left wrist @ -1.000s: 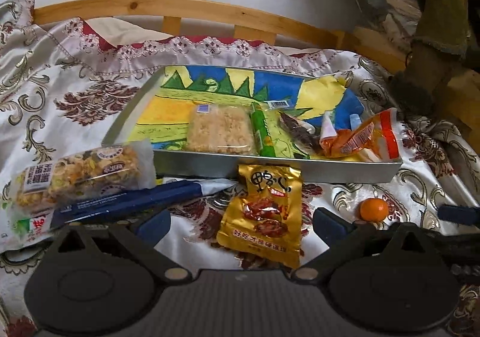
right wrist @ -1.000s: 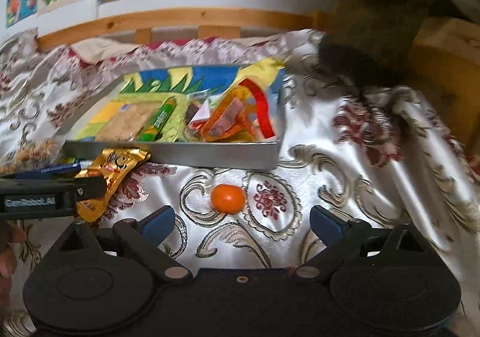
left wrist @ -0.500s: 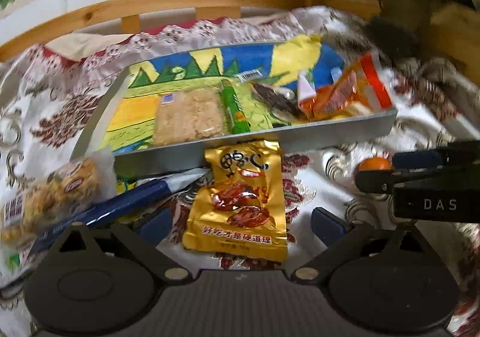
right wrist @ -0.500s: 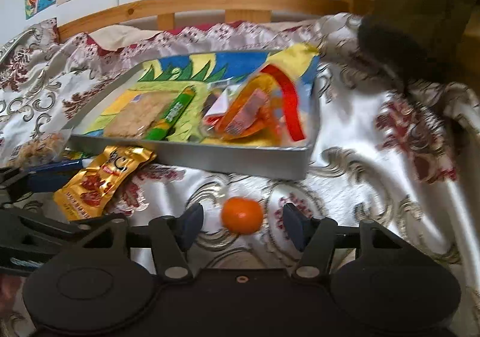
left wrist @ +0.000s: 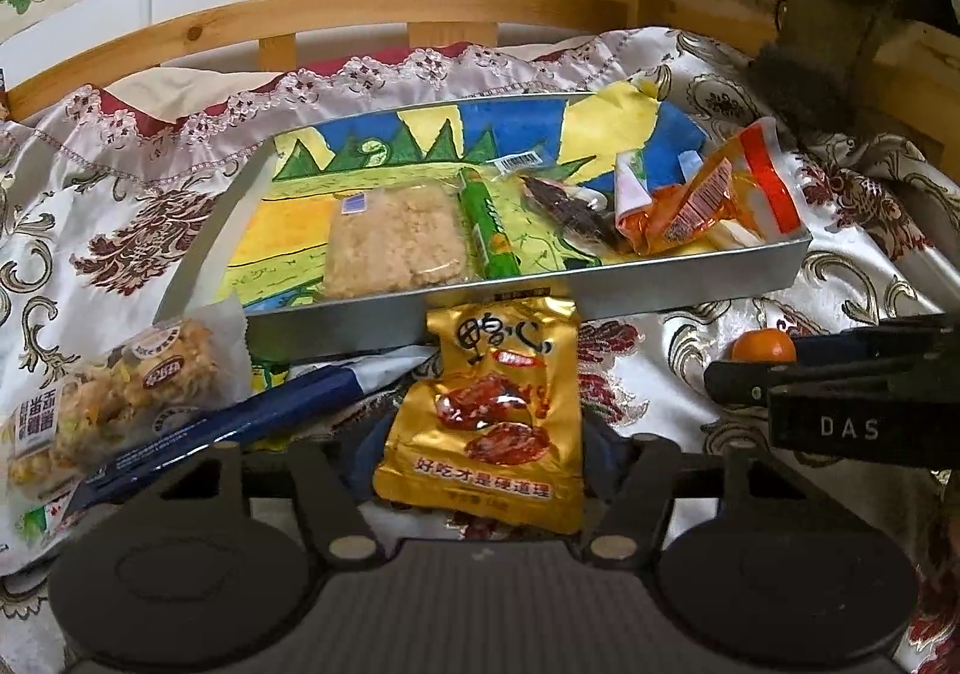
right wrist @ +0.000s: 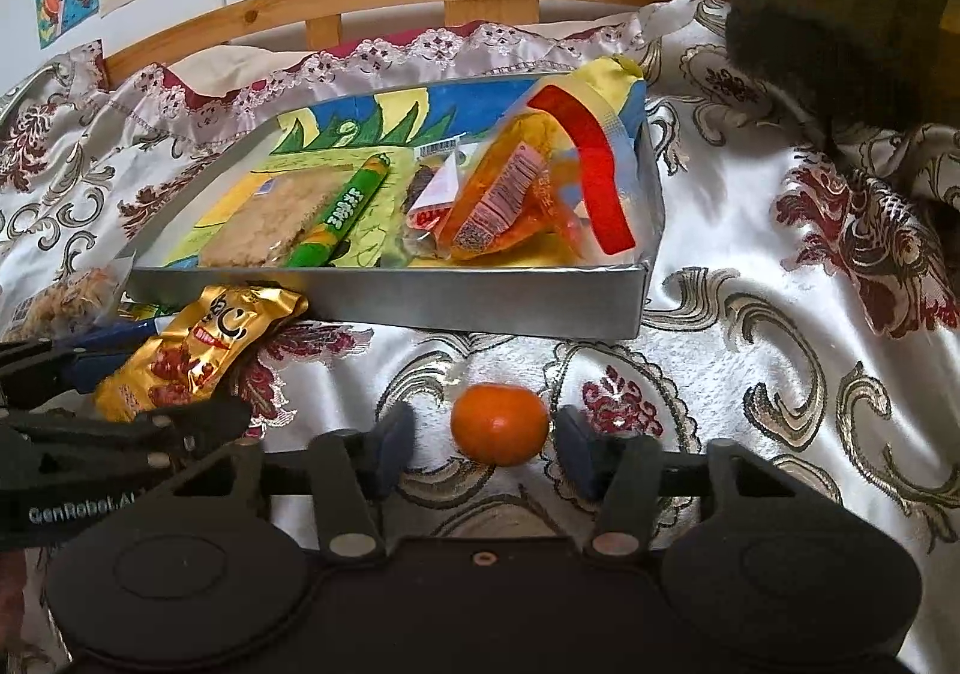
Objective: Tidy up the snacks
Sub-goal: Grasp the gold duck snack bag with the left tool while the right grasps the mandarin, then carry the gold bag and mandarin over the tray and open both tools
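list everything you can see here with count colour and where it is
tray: 1, silver with a colourful drawn liner, on the bedspread
rice cake pack: 1, beige, in tray
green stick pack: 1, in tray
orange packets: a pile, right end of tray
gold snack pack: 1, in front of tray, between the left fingers
mandarin: 1, orange, on bedspread
clear puffed snack bag: 1, yellowish, left of tray
blue stick pack: 1, beside that bag
left gripper: black, jaws just closing around gold pack
right gripper: black, jaws just closing, mandarin between, gaps showing
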`<control>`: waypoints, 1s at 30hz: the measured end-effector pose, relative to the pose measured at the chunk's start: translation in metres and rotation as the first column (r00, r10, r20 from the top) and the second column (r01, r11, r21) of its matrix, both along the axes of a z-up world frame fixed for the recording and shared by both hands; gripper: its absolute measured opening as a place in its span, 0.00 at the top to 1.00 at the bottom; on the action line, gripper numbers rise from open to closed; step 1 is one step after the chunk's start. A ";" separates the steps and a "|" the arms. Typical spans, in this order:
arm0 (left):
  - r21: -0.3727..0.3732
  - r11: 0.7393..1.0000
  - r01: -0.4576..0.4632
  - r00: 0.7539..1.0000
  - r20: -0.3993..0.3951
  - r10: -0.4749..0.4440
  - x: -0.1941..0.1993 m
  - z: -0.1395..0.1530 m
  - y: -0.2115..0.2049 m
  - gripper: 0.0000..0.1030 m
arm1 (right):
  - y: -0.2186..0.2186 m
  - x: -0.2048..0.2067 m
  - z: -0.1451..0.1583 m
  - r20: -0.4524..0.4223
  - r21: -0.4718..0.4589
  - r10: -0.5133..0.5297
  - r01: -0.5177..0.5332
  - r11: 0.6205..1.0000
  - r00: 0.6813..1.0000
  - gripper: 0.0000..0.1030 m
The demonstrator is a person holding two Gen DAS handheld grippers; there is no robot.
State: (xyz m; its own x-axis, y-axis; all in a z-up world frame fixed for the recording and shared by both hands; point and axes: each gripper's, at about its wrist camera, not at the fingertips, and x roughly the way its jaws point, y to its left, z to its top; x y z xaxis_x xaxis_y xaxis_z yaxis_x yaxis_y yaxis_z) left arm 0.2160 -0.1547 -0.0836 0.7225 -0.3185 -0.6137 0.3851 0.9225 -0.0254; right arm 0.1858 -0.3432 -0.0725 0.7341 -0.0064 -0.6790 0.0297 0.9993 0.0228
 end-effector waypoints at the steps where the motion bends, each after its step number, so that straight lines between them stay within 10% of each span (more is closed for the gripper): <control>1: 0.004 1.000 0.001 1.000 0.004 -0.001 -0.001 0.000 0.000 0.36 | 0.001 -0.001 0.000 0.002 -0.004 0.000 0.000 1.000 1.000 0.55; 14: -0.022 1.000 0.010 1.000 -0.011 -0.010 -0.004 0.002 0.006 0.44 | 0.014 -0.007 0.001 0.015 -0.044 0.005 -0.004 0.999 1.000 0.65; 30: -0.219 0.973 -0.067 0.976 -0.216 0.019 -0.031 0.009 0.052 0.48 | 0.039 -0.044 0.019 -0.005 -0.015 0.049 -0.049 0.999 0.999 0.66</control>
